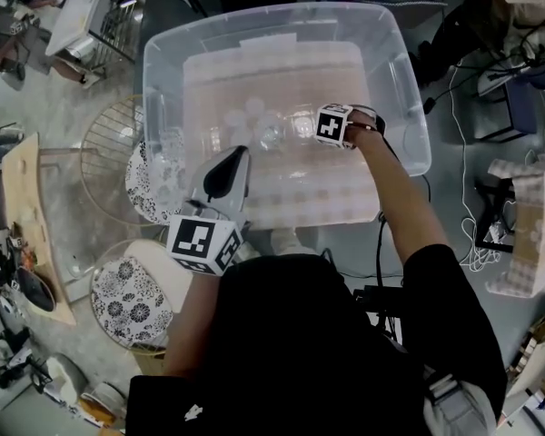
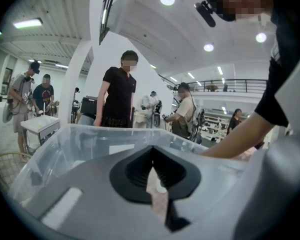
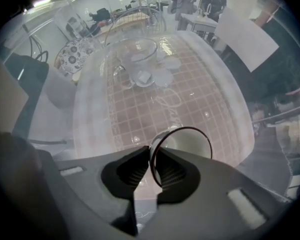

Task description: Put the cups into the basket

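A big clear plastic bin [image 1: 163, 62] fills the middle of the head view, and several clear glass cups [image 1: 254, 113] stand inside it. My right gripper [image 1: 302, 127] reaches into the bin from the right. In the right gripper view it [image 3: 152, 156] is shut on the dark rim of a clear cup [image 3: 184, 143], held above the bin's floor. More cups [image 3: 140, 56] cluster farther along the bin [image 3: 85, 119]. My left gripper [image 1: 239, 154] hovers over the bin's near left part. Its jaws [image 2: 152, 159] stand shut with nothing in them, pointing across the bin's wall [image 2: 90, 139].
Two round wire stools with patterned cushions [image 1: 127, 302] [image 1: 153, 182] stand left of the bin, beside a wooden board [image 1: 27, 216]. Cables and boxes [image 1: 527, 234] lie on the floor at the right. Several people [image 2: 117, 91] stand beyond the bin.
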`<state>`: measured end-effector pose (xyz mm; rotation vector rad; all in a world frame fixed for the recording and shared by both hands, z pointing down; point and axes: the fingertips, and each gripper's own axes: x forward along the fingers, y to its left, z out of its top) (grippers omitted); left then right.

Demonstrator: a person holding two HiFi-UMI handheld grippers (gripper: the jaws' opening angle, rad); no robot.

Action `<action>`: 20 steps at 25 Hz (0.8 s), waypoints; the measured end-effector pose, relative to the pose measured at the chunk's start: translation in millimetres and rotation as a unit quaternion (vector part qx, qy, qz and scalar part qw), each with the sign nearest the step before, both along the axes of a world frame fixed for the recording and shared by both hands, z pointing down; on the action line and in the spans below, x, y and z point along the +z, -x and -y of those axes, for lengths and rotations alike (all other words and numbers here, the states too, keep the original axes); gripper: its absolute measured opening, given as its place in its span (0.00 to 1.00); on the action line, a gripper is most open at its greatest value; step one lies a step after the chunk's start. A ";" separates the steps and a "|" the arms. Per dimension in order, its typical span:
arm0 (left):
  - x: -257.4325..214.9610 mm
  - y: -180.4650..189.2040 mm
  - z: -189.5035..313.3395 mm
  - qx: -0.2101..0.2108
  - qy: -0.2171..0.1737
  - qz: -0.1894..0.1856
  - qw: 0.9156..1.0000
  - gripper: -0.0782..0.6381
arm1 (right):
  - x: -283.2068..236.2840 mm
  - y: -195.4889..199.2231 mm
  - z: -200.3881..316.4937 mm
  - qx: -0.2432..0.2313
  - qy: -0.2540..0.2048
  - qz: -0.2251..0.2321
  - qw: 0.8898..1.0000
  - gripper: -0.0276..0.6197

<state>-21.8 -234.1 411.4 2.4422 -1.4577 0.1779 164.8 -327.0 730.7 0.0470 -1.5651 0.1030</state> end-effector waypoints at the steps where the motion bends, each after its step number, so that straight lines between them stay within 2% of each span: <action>1: -0.3 0.4 -0.1 0.000 0.000 0.000 1.000 0.12 | 0.3 0.4 -0.2 -0.001 -0.001 -0.002 1.000 0.12; 6: 0.0 1.7 -2.8 0.000 -0.002 -0.002 1.000 0.12 | 6.7 -3.2 -7.8 0.012 0.014 -0.014 1.000 0.12; 7: -0.3 2.0 -3.3 0.000 -0.002 -0.003 1.000 0.12 | 5.6 -2.6 -9.5 0.015 0.015 -0.013 1.000 0.12; 9: -1.2 2.7 -3.9 0.001 -0.003 -0.004 1.000 0.12 | 2.4 -0.6 -10.4 0.018 0.017 -0.009 1.000 0.19; 16: -4.4 6.2 -10.5 0.004 -0.008 -0.009 1.000 0.12 | -19.2 -0.7 -8.6 0.053 0.004 0.012 0.999 0.20; 20: -6.8 8.1 -15.3 0.008 -0.012 -0.012 1.000 0.12 | -47.5 3.8 -0.7 0.062 -0.042 0.040 0.996 0.20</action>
